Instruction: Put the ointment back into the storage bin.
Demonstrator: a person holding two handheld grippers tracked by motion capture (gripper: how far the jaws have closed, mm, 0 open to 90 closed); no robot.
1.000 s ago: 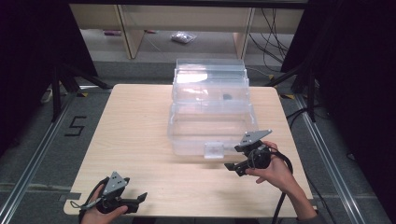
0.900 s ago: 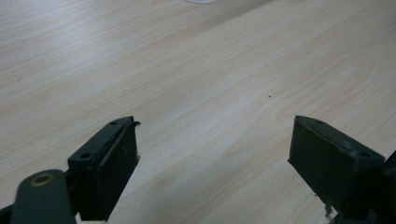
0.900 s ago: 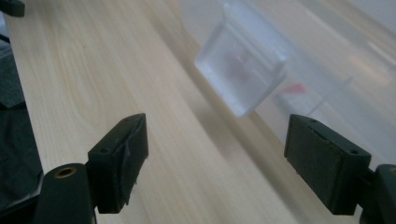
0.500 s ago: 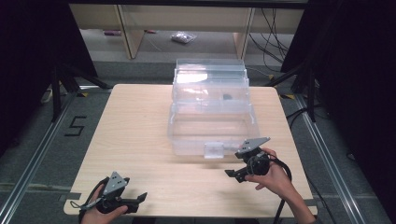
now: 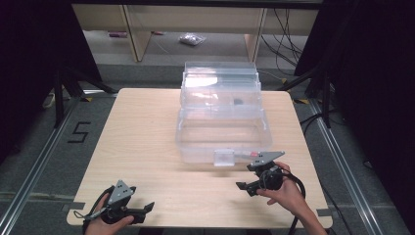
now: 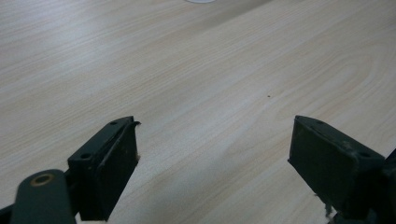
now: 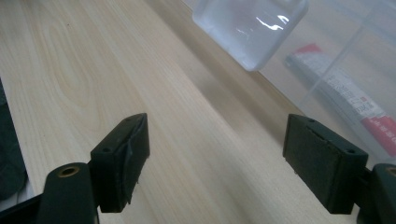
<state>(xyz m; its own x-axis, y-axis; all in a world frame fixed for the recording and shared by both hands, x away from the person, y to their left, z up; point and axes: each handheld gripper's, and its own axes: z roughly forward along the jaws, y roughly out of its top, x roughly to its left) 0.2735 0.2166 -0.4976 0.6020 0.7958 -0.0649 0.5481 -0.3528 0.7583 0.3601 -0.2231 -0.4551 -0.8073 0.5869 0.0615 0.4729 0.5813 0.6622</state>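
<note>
A clear plastic storage box (image 5: 222,115) with a stepped lid stands at the middle of the light wooden table (image 5: 142,142), its frosted latch (image 5: 224,157) facing the near side. Through its wall a red-and-white label or packet (image 7: 348,95) shows. My right gripper (image 5: 244,187) is held just in front of the box's near right corner, jaws wide apart with nothing between them; the latch (image 7: 250,28) lies ahead of it. My left gripper (image 5: 147,208) rests open and empty at the table's near left edge, over bare wood (image 6: 210,93).
Beyond the table's far edge a wooden shelf unit (image 5: 195,19) stands over a floor with a small wrapped item (image 5: 191,39). Black stands and cables (image 5: 318,78) flank both sides. A floor mark "5" (image 5: 78,132) lies to the left.
My right gripper has drawn back from the box's front toward the near edge of the table and dropped lower. The left gripper has stayed put.
</note>
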